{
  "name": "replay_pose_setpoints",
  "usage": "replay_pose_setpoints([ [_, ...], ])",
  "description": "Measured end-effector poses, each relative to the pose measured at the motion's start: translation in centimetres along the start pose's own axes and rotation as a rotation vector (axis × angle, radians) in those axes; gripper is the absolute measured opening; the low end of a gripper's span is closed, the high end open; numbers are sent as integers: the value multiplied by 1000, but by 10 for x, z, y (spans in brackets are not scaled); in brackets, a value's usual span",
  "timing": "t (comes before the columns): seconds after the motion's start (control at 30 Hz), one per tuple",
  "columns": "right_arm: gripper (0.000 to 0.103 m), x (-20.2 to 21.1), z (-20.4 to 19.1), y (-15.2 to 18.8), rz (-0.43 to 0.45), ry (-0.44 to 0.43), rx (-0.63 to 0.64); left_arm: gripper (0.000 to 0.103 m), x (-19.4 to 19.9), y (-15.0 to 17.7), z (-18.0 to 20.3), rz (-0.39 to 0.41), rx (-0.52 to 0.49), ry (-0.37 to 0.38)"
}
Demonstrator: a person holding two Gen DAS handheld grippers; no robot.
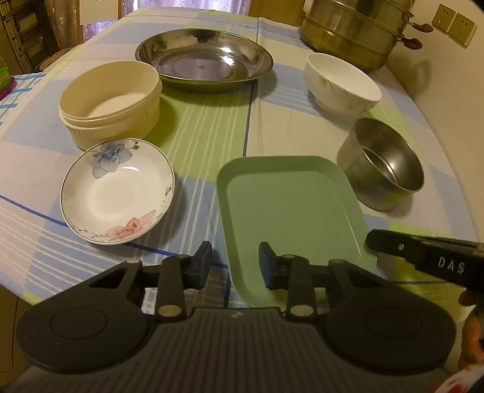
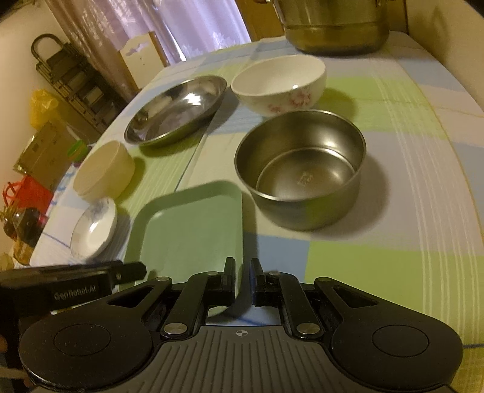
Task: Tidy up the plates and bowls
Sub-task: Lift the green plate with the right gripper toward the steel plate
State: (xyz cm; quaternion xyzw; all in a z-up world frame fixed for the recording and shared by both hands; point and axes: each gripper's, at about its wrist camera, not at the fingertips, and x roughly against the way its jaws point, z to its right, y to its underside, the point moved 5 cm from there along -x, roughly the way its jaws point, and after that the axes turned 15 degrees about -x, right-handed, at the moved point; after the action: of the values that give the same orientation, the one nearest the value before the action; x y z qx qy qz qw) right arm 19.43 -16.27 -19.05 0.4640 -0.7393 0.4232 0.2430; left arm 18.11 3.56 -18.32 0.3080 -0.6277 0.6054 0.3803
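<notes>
On the checked cloth of the worktop [image 1: 272, 121], a green rectangular tray [image 1: 287, 205] serves as the landmark for everything else. Just left of the tray sits a small white saucer [image 1: 116, 192] painted with blue and pink flowers, and behind that saucer, touching or nearly touching its far rim, stands a cream round container [image 1: 110, 101]. Beyond the tray, well toward the far side, lies a wide shallow steel plate [image 1: 204, 59]. Right of the tray and just beside its far right corner stands a straight-walled steel bowl [image 1: 382, 164], upright and holding nothing. Behind that steel bowl sits a white china bowl [image 1: 341, 84] with a faint floral print, and farther back still a tall stacked steel steamer pot [image 1: 354, 27] stands at the far right corner.

Over the tray's near left edge hovers the left hand-held gripper [image 1: 236, 266], its jaws set apart with the tray's rim between them, though whether they touch it cannot be told. At the tray's near right corner is the right hand-held gripper [image 2: 242, 281], its jaws drawn close with only a narrow gap, straddling the tray's right rim; actual contact cannot be made out. Each device shows at the edge of the other's view.
</notes>
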Motion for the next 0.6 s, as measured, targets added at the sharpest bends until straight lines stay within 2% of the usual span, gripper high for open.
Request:
replay_pose_setpoints([
  [0.27, 10, -13, -9, 0, 3, 12, 53, 12, -3, 0, -1, 4, 1, 3],
  [0.6, 4, -12, -12, 3, 20, 20, 84, 7, 4, 2, -6, 30, 1, 10],
])
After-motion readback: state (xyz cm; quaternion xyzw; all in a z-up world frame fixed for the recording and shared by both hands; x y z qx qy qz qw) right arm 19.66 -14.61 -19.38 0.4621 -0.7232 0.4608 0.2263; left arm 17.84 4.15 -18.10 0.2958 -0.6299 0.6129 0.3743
